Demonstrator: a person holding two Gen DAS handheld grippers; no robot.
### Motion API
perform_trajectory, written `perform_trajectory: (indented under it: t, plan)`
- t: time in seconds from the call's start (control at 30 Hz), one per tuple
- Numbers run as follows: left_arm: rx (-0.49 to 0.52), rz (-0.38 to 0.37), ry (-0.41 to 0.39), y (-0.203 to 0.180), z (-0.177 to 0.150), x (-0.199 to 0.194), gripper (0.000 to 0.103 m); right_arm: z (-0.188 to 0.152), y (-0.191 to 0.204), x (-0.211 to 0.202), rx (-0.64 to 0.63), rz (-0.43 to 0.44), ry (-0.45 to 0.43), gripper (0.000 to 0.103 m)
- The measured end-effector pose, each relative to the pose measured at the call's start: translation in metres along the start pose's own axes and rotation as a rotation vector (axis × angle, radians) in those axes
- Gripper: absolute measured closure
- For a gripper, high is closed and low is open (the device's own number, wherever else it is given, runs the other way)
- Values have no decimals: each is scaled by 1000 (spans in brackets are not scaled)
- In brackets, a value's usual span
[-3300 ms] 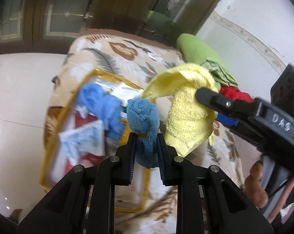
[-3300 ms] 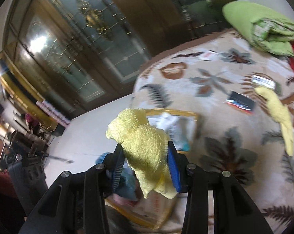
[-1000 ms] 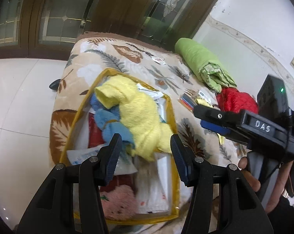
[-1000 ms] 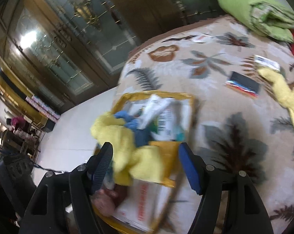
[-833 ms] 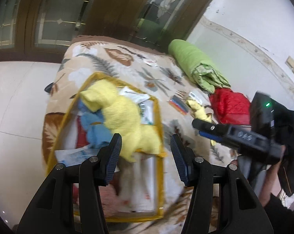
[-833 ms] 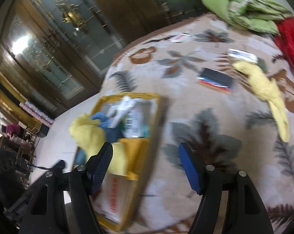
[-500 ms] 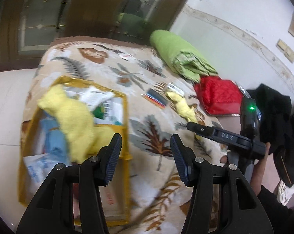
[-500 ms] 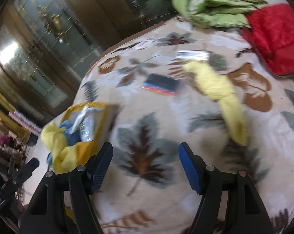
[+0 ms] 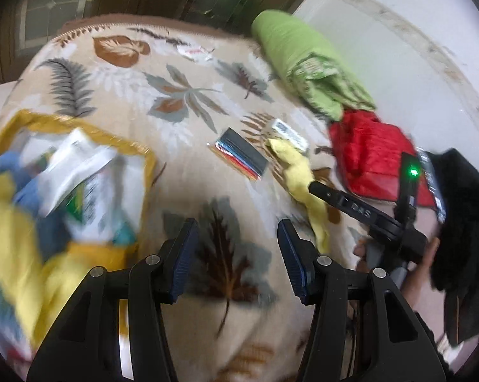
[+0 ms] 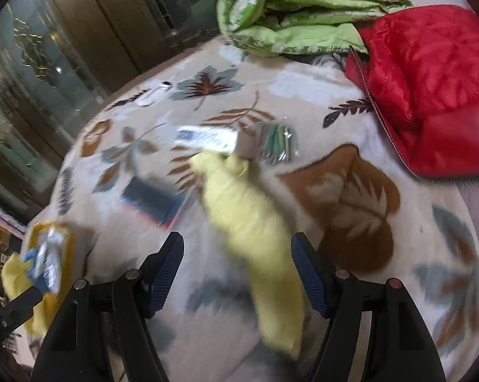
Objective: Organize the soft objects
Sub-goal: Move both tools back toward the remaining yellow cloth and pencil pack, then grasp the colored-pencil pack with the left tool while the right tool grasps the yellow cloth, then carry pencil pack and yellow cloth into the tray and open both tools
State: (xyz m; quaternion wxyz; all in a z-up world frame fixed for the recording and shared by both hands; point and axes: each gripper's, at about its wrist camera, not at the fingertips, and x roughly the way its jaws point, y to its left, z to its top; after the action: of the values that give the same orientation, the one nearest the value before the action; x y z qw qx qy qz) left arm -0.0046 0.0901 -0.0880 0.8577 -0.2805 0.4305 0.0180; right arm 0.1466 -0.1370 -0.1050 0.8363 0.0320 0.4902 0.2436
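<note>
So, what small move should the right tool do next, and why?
Probably lower the right tool onto the yellow cloth and close. Its jaws are open and empty, the cloth lies loose on the leaf blanket right under them, and other cloths are already in the yellow-edged bag.

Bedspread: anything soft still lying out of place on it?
Yes. One yellow cloth lies loose on the bedspread beside a dark packet, apart from the yellow-trimmed bag that holds other cloths. The right gripper is above it, jaws open.
</note>
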Motion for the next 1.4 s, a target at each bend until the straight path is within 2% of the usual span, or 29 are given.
perform_trajectory:
  t: [0.07, 0.13, 0.2, 0.37, 0.4, 0.43, 0.53, 0.57, 0.6, 0.7, 0.8, 0.9, 1.0, 1.1, 1.2, 1.4]
  plan:
    - [-40, 0, 37, -2, 19, 27, 51, 6, -7, 15, 2, -15, 29, 33]
    - [-34, 25, 54, -9, 38, 54, 51, 8, -10, 26, -4, -27, 49, 33]
    - [-58, 49, 89, -12, 58, 86, 51, 6, -12, 30, 2, -1, 61, 33]
    - [-106, 104, 138, -11, 85, 137, 51, -2, -6, 32, -22, -14, 66, 34]
    - [-120, 114, 144, -10, 89, 145, 51, -2, -4, 33, -26, -17, 65, 37]
    - [-134, 128, 159, -8, 93, 155, 51, -2, -2, 35, -33, -23, 75, 46]
    - [-156, 158, 155, -13, 100, 167, 51, -5, 5, 38, -66, -78, 81, 56]
    - [-143, 182, 162, -17, 100, 168, 53, -7, 6, 38, -70, -91, 82, 58]
    - [-105, 214, 176, -24, 101, 171, 68, -8, 6, 37, -73, -98, 79, 59]
    - [-83, 193, 202, -25, 101, 171, 77, -9, 5, 34, -67, -105, 80, 71]
    - [-111, 121, 209, -19, 88, 153, 82, -12, 3, 28, -31, -57, 91, 73]
    - [-84, 100, 193, -15, 69, 132, 83, -22, 6, 18, 12, -21, 100, 73]
    - [-111, -2, 188, -3, 44, 105, 84, -35, 15, 5, 39, 33, 93, 74]
    - [-84, -88, 154, 5, 19, 68, 84, -50, 29, -10, 33, 57, 81, 74]
    - [-59, -128, 115, 9, 1, 23, 84, -59, 43, -28, 21, 103, 59, 74]
    - [11, -126, 29, 20, -31, -77, 84, -68, 92, -66, -27, 216, 13, 74]
